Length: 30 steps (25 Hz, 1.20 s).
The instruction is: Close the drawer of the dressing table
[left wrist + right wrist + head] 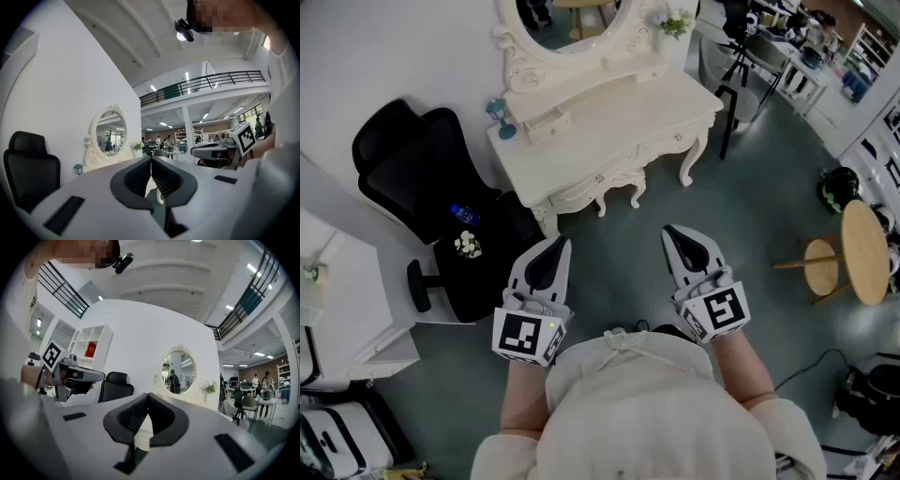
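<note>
The white dressing table stands against the wall ahead, with its oval mirror on top. A small drawer under the mirror's left side sticks out from its shelf. Both grippers are held level in front of me, well short of the table. My left gripper has its jaws together with nothing between them. The right gripper also has its tips touching and holds nothing. The mirror shows far off in the left gripper view beyond the left gripper, and the mirror shows in the right gripper view beyond the right gripper.
A black office chair stands left of the table, with a blue bottle and white flowers on a dark seat beside it. A white cabinet is at far left. A round wooden table stands at right, a tripod behind.
</note>
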Each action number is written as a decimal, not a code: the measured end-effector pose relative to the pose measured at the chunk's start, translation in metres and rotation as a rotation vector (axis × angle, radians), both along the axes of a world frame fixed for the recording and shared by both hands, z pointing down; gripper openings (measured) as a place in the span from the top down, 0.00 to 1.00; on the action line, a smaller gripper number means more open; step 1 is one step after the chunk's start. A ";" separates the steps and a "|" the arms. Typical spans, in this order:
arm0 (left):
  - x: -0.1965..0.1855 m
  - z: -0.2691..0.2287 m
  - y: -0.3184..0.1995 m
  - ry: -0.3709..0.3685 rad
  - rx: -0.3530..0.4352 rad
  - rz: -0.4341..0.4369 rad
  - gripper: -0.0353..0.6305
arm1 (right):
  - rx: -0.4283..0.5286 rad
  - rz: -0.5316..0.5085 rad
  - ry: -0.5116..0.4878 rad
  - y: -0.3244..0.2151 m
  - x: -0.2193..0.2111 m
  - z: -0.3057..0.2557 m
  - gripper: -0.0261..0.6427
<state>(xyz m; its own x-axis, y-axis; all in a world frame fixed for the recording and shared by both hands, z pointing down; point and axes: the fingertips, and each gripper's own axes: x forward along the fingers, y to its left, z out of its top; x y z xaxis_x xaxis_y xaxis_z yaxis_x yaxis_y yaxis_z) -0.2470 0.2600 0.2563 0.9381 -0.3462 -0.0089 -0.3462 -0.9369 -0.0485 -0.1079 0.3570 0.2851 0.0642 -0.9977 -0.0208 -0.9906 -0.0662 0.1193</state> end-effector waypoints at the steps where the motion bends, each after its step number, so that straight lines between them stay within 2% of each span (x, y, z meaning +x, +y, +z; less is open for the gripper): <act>1: 0.000 0.000 0.000 0.002 -0.003 0.000 0.92 | -0.002 0.000 0.000 0.000 0.000 0.000 0.96; 13: 0.001 0.004 -0.008 0.011 -0.040 -0.002 0.92 | -0.003 0.005 -0.029 -0.006 0.002 0.005 0.95; 19: 0.005 0.010 -0.012 0.033 -0.033 0.007 0.91 | -0.003 0.029 -0.051 -0.015 0.008 0.011 0.95; 20: 0.006 0.010 -0.016 0.048 -0.040 0.000 0.82 | -0.011 0.029 -0.049 -0.018 0.008 0.013 0.95; 21: 0.006 0.011 -0.021 0.064 -0.051 -0.009 0.59 | -0.018 0.028 -0.049 -0.021 0.009 0.015 0.95; 22: 0.006 0.011 -0.027 0.080 -0.065 -0.023 0.44 | -0.025 0.028 -0.050 -0.024 0.010 0.018 0.95; 25: 0.007 0.014 -0.048 0.094 -0.090 -0.087 0.40 | -0.047 0.023 -0.057 -0.036 0.018 0.025 0.95; 30: 0.020 0.028 -0.074 0.039 -0.104 -0.144 0.40 | -0.068 -0.024 -0.064 -0.065 0.037 0.033 0.95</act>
<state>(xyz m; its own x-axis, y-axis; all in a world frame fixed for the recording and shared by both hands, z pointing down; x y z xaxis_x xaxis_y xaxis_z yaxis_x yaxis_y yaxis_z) -0.2273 0.1864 0.2845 0.8784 -0.4779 -0.0011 -0.4769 -0.8768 0.0623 -0.0712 0.2917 0.3186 0.0392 -0.9979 0.0507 -0.9976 -0.0361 0.0590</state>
